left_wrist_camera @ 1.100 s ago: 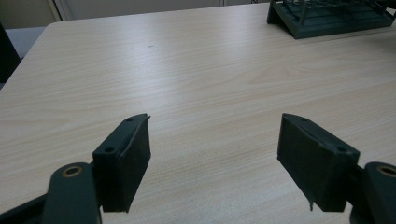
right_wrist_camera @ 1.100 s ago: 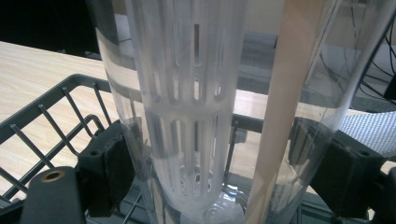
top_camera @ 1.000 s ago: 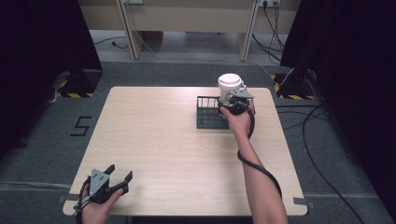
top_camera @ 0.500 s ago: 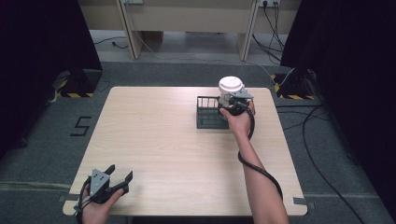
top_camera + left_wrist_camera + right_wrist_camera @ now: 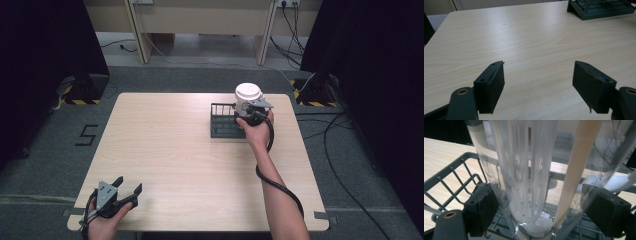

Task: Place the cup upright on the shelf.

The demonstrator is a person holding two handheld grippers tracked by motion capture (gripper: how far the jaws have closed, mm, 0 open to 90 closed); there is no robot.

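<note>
Now the right gripper (image 5: pixel 248 109) clasps the clear infuser bottle (image 5: pixel 534 170) standing in the wire rack (image 5: pixel 222 125); releasing remains, while the left gripper (image 5: pixel 539 85) is spread, idle.

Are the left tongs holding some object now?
No, the left tongs stand open, with bare table between the jaws.

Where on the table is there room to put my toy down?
The table is bare wood from the left gripper up to the dark wire rack. It is crowded at the rack, where the right gripper holds the clear cup.
</note>
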